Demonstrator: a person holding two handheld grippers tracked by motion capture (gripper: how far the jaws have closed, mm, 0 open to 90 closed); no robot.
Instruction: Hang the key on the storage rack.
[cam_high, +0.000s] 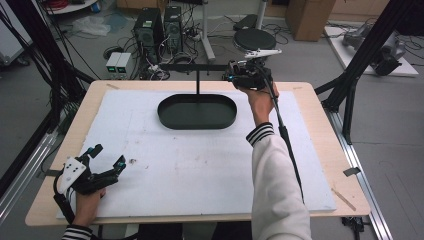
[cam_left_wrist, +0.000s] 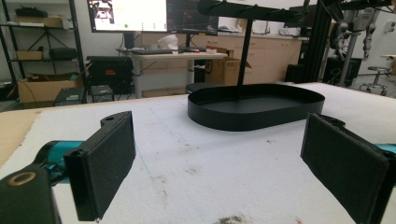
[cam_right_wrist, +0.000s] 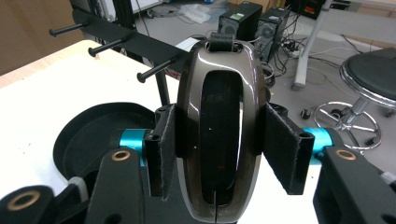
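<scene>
High view: overhead, facing 12 o'clock across table (cam_high: 320, 150). Left gripper view: low, near tabletop, facing tray (cam_left_wrist: 256, 106). Right gripper view: close above same tray (cam_right_wrist: 88, 135).

a glossy dark-brown oval ring (cam_right_wrist: 219, 126), like a bangle or a carabiner-shaped loop, stands upright in the middle of the right gripper view. its long opening shows black through the centre. a small black strap loop sits at its top end and a thin seam runs up from its bottom end. black pads press on both its long sides at mid-height.
</scene>
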